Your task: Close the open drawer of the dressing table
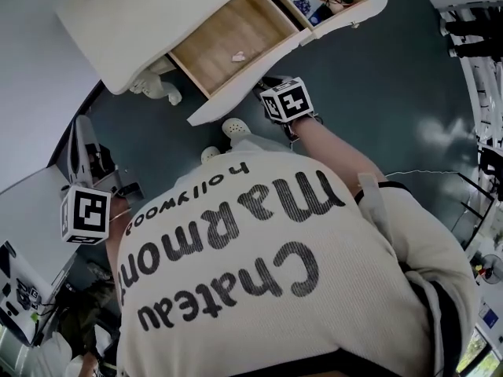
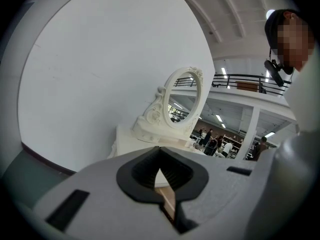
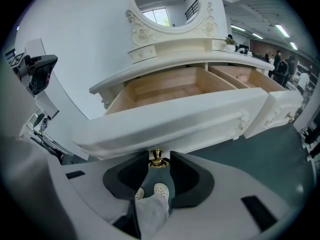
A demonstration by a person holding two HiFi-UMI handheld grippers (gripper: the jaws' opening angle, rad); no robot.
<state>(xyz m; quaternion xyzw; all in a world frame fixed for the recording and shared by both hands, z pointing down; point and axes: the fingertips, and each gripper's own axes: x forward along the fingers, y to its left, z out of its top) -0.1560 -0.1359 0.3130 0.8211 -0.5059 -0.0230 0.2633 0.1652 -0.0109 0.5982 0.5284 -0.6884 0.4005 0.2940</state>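
**Ana:** Right gripper (image 3: 159,160) stands about half open, its tips on either side of the brass knob (image 3: 157,156). I see no pinch on it. Left gripper (image 2: 161,151) is off to the side, jaws together on nothing.

**Ben:** What fails first?

**Ana:** Probably the knob. It's small and round, so a push that isn't square could let it slide out between the tips. The jaws would then knock the front. My shoes (image 3: 161,190) are right beneath the tips too, so a slip downward lands there.

**Ben:** And the drawer (image 3: 175,116) itself?

**Ana:** It's pulled well out, with its front just above the tips. It's wide and has one knob at the middle. If the shove is angled, I'd expect it to skew and bind.

**Ben:** Anything farther on?

**Ana:** A white scrap (image 1: 238,56) lies inside and may slide to the back. To the right, a second drawer (image 3: 240,76) is open too, so there's a chance of shutting the wrong one. Beyond both, a hard slam could rock the mirror (image 3: 165,4) on the table (image 3: 150,69).
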